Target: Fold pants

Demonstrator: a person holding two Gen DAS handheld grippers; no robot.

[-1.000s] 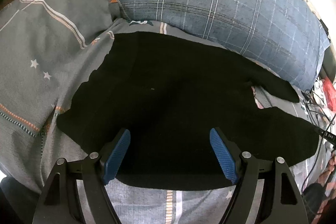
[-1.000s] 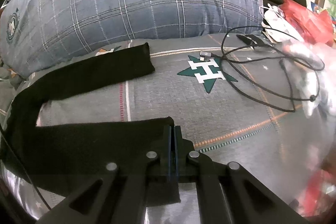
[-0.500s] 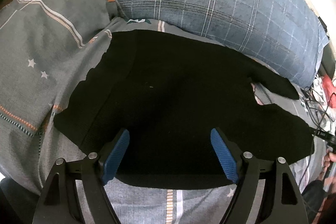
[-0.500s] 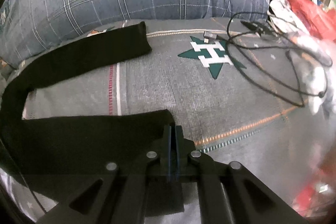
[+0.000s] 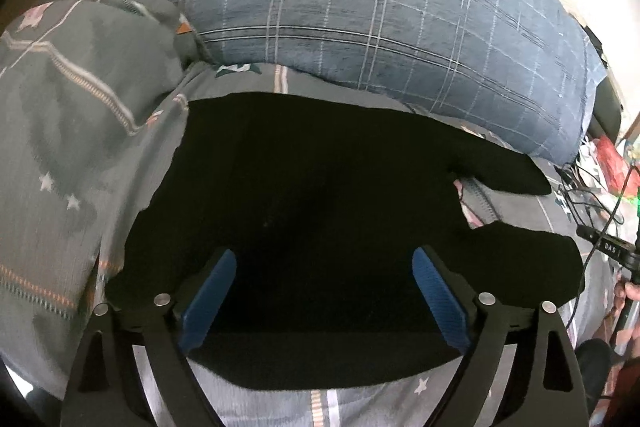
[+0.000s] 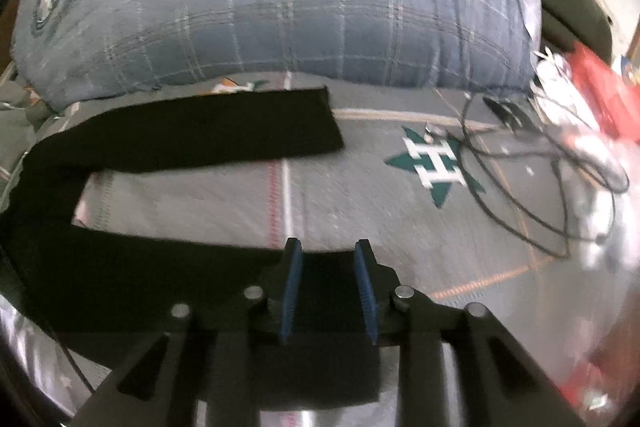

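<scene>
Hovering over the spread pants

We hold both grippers over the black fabric pants (image 5: 320,211) lying flat on the grey star-patterned bed sheet (image 6: 360,195): left gripper (image 5: 324,291) jaws wide, right gripper (image 6: 329,287) jaws narrowly parted, gripping nothing.

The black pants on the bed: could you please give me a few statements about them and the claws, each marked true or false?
1. The right claw is shut on a pant leg. False: its jaws stand apart over the cuff.
2. The left claw is open above the pants. True.
3. The two legs lie apart, with bedsheet between them. True.
4. The cable lies across the pants. False: it lies on the sheet, clear of them.
</scene>
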